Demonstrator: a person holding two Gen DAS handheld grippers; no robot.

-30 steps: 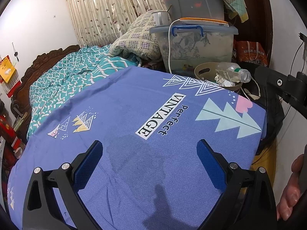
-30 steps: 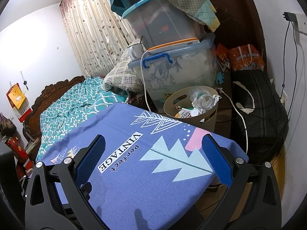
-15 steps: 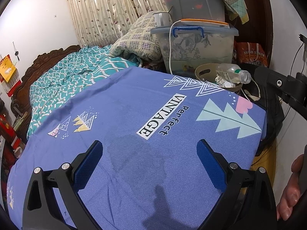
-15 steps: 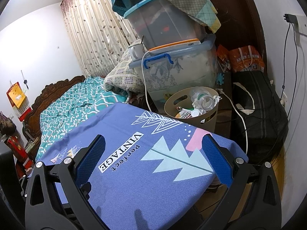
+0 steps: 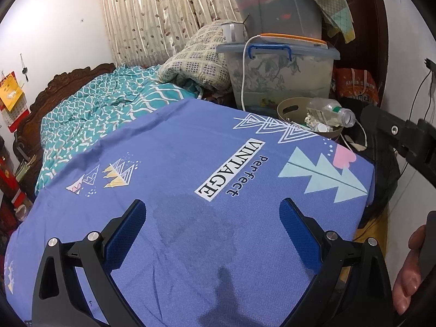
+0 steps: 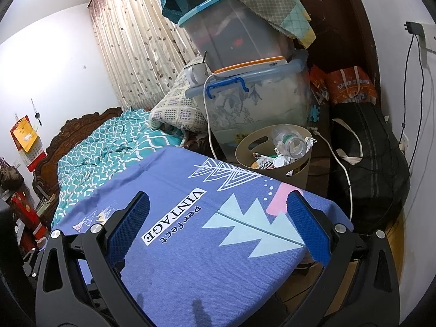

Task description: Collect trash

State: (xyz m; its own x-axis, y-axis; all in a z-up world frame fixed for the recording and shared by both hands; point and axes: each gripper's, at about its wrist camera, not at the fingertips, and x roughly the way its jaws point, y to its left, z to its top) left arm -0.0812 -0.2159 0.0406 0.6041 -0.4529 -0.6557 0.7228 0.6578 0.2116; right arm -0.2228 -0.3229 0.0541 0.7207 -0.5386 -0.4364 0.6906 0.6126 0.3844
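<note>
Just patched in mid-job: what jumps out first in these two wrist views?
The blue printed cloth reading "Perfect VINTAGE" fills the foreground, bare of trash under both open hand-held grippers, the left hand-held gripper and the right hand-held gripper. Past its far corner sits the tan trash basket with a clear plastic bottle lying on top of wrappers. Behind it, stacked storage bins tower beside the bed.

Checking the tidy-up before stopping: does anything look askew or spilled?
Only the clear plastic bottle: it lies tilted atop the full tan plastic trash basket, neck poking past the rim. Nothing has spilled on the blue printed cloth.
</note>
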